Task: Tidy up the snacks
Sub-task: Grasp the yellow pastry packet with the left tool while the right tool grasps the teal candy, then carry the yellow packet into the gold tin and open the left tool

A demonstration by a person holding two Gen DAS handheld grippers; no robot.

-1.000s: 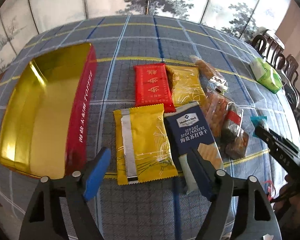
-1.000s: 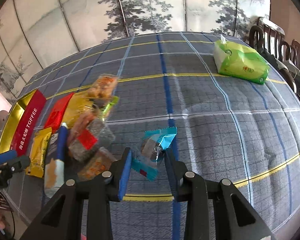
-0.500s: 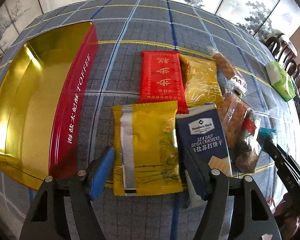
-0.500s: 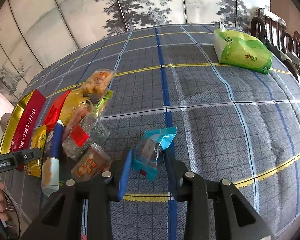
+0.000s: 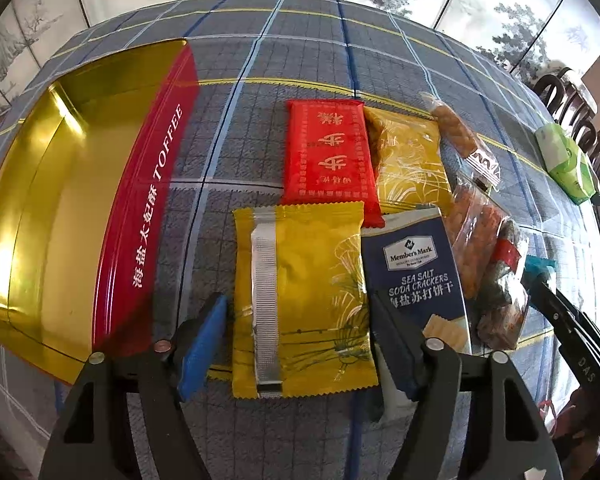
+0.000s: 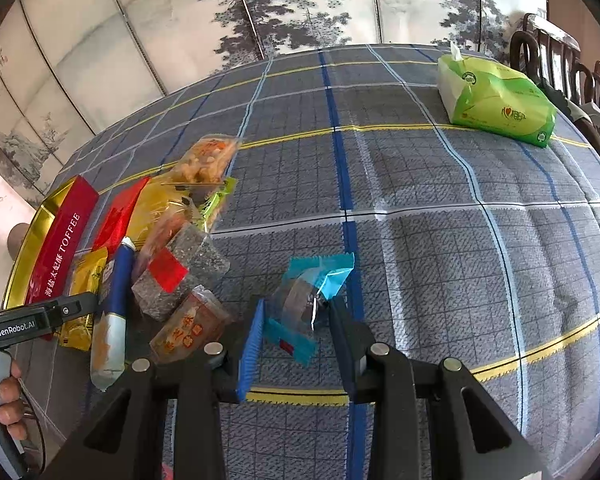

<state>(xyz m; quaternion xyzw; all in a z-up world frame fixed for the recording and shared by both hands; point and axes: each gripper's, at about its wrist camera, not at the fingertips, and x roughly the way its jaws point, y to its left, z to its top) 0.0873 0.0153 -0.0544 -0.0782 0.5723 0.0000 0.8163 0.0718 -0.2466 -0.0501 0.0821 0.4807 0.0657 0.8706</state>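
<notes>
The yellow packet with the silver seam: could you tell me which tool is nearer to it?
Left. The left tool straddles the yellow packet, jaws just closing, not yet pressing. The right tool is off beyond the cracker pack, holding a blue packet.

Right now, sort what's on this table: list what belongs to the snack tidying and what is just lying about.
Part of the job:
- toffee tin, open
- yellow packet, between the left gripper fingers
- red packet
- soda crackers
- clear-wrapped snacks
- blue-wrapped snack, held by the right gripper

Just lying about:
- green tissue pack
- wooden chairs
</notes>
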